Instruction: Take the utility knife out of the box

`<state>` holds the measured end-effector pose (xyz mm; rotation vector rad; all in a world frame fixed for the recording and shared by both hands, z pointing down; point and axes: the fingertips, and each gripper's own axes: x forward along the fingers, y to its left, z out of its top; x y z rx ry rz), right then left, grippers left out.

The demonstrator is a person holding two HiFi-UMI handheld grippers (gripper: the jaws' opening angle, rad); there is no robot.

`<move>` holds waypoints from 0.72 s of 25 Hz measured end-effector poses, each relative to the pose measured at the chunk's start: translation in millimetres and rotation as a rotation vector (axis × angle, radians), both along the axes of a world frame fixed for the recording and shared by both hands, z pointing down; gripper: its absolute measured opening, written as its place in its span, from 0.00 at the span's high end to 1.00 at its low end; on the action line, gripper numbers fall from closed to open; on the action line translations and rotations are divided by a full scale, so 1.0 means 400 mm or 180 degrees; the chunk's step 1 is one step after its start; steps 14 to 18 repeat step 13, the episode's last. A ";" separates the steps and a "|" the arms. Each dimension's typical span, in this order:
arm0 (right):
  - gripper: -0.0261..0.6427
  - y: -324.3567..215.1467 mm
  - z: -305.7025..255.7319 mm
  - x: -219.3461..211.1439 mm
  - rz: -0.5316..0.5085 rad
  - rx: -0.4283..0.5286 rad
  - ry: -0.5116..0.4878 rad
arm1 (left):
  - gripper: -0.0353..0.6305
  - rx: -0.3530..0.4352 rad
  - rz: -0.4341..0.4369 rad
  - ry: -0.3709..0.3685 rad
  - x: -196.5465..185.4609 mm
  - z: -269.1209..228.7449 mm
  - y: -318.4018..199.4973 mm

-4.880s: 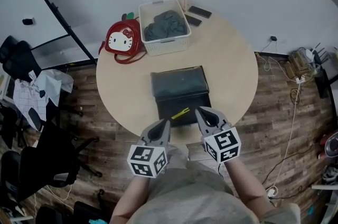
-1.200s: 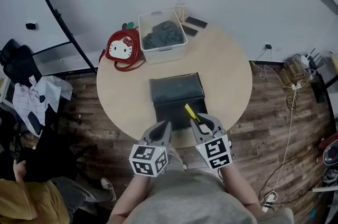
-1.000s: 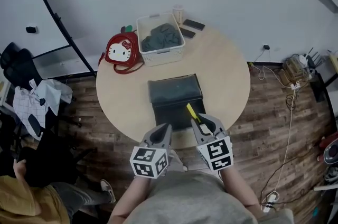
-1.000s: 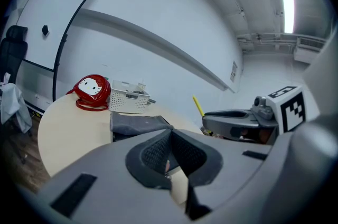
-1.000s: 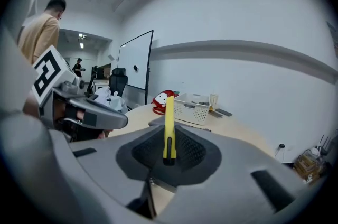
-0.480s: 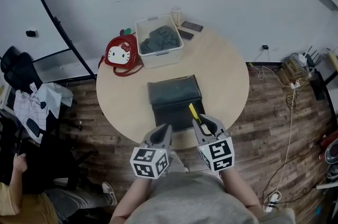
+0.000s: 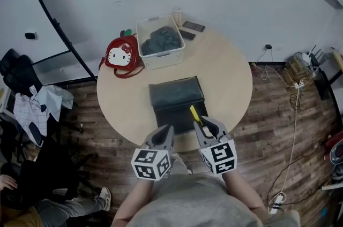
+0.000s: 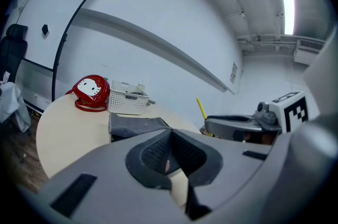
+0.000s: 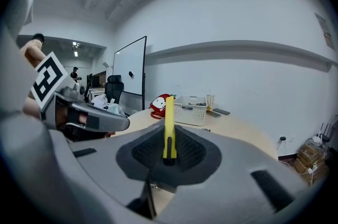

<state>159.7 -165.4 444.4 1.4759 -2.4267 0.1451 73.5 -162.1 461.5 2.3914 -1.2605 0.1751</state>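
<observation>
A yellow utility knife (image 7: pixel 194 113) sticks up and forward out of my right gripper (image 7: pixel 204 125), which is shut on its dark lower end. In the right gripper view the utility knife (image 9: pixel 169 120) stands upright between the pads of the right gripper (image 9: pixel 169 137). The dark box (image 7: pixel 177 101) lies open on the round table (image 7: pixel 228 77), just beyond both grippers. My left gripper (image 7: pixel 165 133) hovers at the table's near edge beside the right one, shut with nothing in it. The left gripper (image 8: pixel 171 133) shows its jaws meeting, with the box (image 8: pixel 132 126) ahead of them.
A white basket (image 7: pixel 166 61) with dark cloth stands behind the box. A red cat-face bag (image 7: pixel 119 53) lies to the basket's left. Two phones (image 7: pixel 192 27) and a cup (image 7: pixel 177 14) sit at the far edge. Office chairs (image 7: pixel 16 68) stand left, cables (image 7: pixel 300 68) right.
About five seconds ago the knife lay flat at the box's front between the grippers; now it stands held in the right gripper. Over the last second both grippers kept still.
</observation>
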 end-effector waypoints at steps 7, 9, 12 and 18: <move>0.88 -0.002 -0.005 -0.001 -0.0002 0.0008 -0.0046 | 0.94 0.0001 0.0007 0.0015 0.004 -0.003 -0.003; 0.88 -0.001 -0.007 -0.002 -0.0007 0.0017 -0.0043 | 0.94 0.0002 0.0005 0.0019 0.005 -0.004 -0.004; 0.88 -0.001 -0.011 -0.003 -0.0008 0.0031 -0.0053 | 0.94 0.0009 0.0007 0.0026 0.007 -0.007 -0.004; 0.88 -0.001 -0.012 -0.003 -0.0007 0.0035 -0.0058 | 0.94 0.0012 0.0008 0.0028 0.008 -0.008 -0.004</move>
